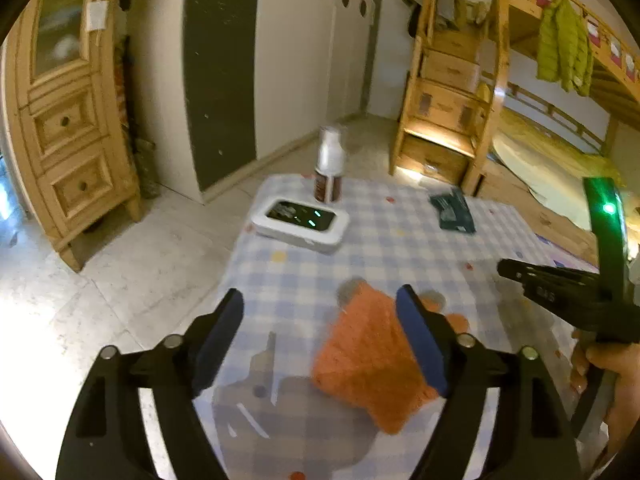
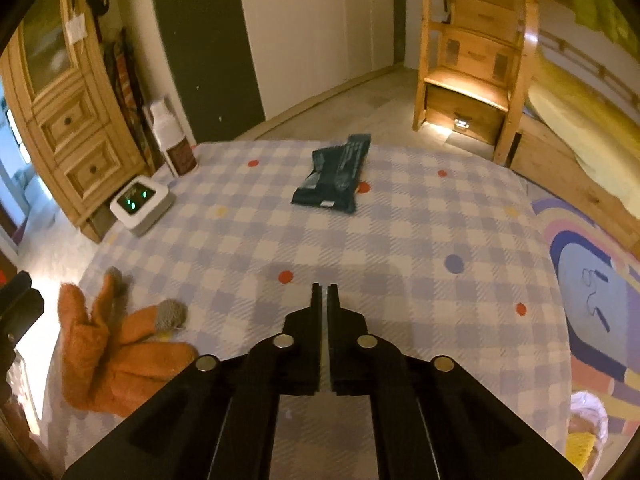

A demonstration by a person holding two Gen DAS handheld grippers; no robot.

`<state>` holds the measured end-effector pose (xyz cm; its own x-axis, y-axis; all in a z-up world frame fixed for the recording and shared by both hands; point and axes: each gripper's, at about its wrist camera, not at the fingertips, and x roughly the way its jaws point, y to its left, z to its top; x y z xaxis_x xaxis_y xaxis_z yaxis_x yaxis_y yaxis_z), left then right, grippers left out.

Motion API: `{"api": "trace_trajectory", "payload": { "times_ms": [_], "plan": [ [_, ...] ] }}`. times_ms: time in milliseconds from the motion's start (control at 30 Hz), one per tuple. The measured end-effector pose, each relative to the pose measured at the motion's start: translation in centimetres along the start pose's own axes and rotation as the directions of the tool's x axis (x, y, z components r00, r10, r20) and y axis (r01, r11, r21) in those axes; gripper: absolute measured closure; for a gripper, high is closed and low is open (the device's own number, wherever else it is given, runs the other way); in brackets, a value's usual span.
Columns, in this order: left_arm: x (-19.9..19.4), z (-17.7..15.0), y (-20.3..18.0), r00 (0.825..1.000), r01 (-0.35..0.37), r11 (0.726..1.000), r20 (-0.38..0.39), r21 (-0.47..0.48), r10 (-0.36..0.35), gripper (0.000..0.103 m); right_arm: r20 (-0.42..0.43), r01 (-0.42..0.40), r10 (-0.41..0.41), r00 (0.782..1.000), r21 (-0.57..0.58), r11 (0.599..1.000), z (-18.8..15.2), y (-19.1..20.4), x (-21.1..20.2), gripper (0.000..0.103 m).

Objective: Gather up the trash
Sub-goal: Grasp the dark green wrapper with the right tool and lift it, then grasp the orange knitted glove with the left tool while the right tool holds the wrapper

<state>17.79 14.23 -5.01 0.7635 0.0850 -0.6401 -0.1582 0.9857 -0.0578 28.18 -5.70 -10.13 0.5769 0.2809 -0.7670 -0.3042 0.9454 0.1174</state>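
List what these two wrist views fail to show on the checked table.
- Orange glove: left wrist view, blurred, and the open left gripper's finger covers its right side.
- Bottle: both views, label too blurred to read.
- Dark green packet: right wrist view, print too small.
- Right gripper: nothing visible between its nearly closed jaws.

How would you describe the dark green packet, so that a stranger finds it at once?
Look at the table under the blue checked cloth. Near its far edge lies the dark green packet, flat and alone. It is the only dark, shiny wrapper there; the orange glove is fuzzy and the white box shows green lights.
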Motion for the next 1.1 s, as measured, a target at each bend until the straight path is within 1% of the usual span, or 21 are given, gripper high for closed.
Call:
{"api": "trace_trajectory", "payload": {
  "times_ms": [33, 67, 100, 133, 167, 200, 267, 400, 500, 667, 733, 767, 833, 867, 900, 1000, 1100],
  "plan": [
    [0.1, 0.3, 0.2, 1.000, -0.006, 1.000, 0.006, -0.004, 0.006, 0.020, 0.009, 0.003, -0.003, 1.000, -0.003, 1.000, 0.2, 0.1, 0.0, 0.083],
    [0.2, 0.7, 0.3, 1.000, -0.015, 1.000, 0.013, -0.006, 0.015, 0.020, 0.018, 0.016, -0.016, 1.000, -0.011, 1.000, 0.6, 0.3, 0.0, 0.067],
    [0.5, 1.1, 0.4, 1.000, -0.022, 1.000, 0.016, -0.006, 0.022, 0.020, 0.039, 0.026, -0.025, 0.999, -0.029, 0.999, 1.1, 0.6, 0.1, 0.060],
    [0.9, 1.6, 0.4, 1.000, -0.023, 1.000, 0.021, 0.000, 0.023, 0.020, 0.047, 0.028, -0.026, 0.999, -0.039, 0.999, 1.4, 0.9, 0.3, 0.053],
    [1.4, 2.3, 0.3, 0.999, -0.029, 1.000, 0.027, 0.008, 0.029, 0.020, 0.057, 0.036, -0.033, 0.998, -0.048, 0.998, 1.9, 1.1, 0.5, 0.050],
    [2.1, 2.9, 0.1, 0.999, -0.037, 0.999, 0.032, 0.017, 0.037, 0.020, 0.064, 0.037, -0.034, 0.997, -0.048, 0.998, 2.3, 1.1, 0.7, 0.050],
    [3.2, 3.9, -0.1, 0.998, -0.043, 0.999, 0.038, 0.032, 0.042, 0.020, 0.072, 0.024, -0.021, 0.997, -0.039, 0.999, 3.4, 1.1, 1.5, 0.049],
    [5.7, 5.7, -0.1, 0.998, -0.052, 0.998, 0.023, 0.027, 0.051, 0.020, 0.068, 0.039, -0.037, 0.997, -0.021, 0.999, 5.3, 0.8, 3.3, 0.049],
    [6.9, 6.5, 0.1, 0.999, -0.045, 0.999, 0.006, 0.010, 0.045, 0.020, 0.047, 0.035, -0.035, 0.998, 0.010, 0.999, 6.8, -0.1, 4.9, 0.049],
    [7.9, 7.1, 0.3, 0.999, -0.032, 0.999, -0.016, -0.012, 0.032, 0.020, -0.004, 0.042, -0.042, 0.999, 0.002, 0.999, 7.8, -0.6, 6.9, 0.049],
    [8.0, 7.0, 0.2, 0.999, -0.038, 0.999, -0.020, -0.003, 0.038, 0.020, -0.032, 0.047, -0.048, 0.998, -0.014, 0.999, 7.8, -0.5, 7.6, 0.053],
    [8.0, 6.9, 0.2, 0.999, -0.041, 0.999, -0.021, 0.002, 0.041, 0.020, -0.040, 0.040, -0.040, 0.998, -0.020, 0.999, 7.7, -0.4, 7.9, 0.062],
    [7.9, 6.7, 0.1, 0.999, -0.044, 0.999, -0.021, 0.011, 0.045, 0.020, -0.036, 0.042, -0.044, 0.998, -0.035, 0.998, 7.5, -0.2, 7.7, 0.070],
    [7.8, 6.7, 0.0, 0.999, -0.045, 0.999, -0.019, 0.015, 0.046, 0.020, -0.032, 0.050, -0.051, 0.998, -0.051, 0.997, 7.4, 0.0, 7.5, 0.077],
    [7.7, 6.7, -0.1, 0.999, -0.047, 0.999, -0.017, 0.021, 0.048, 0.020, -0.028, 0.051, -0.053, 0.998, -0.060, 0.997, 7.2, 0.2, 7.1, 0.080],
    [7.0, 6.4, -0.5, 0.999, -0.053, 0.998, -0.003, 0.041, 0.054, 0.020, -0.018, 0.050, -0.052, 0.999, -0.066, 0.997, 6.1, 0.4, 6.0, 0.082],
    [5.6, 5.8, -0.9, 0.998, -0.054, 0.997, 0.012, 0.057, 0.054, 0.020, -0.008, 0.047, -0.048, 0.999, -0.074, 0.996, 4.4, 0.5, 3.6, 0.082]
  ]
}}
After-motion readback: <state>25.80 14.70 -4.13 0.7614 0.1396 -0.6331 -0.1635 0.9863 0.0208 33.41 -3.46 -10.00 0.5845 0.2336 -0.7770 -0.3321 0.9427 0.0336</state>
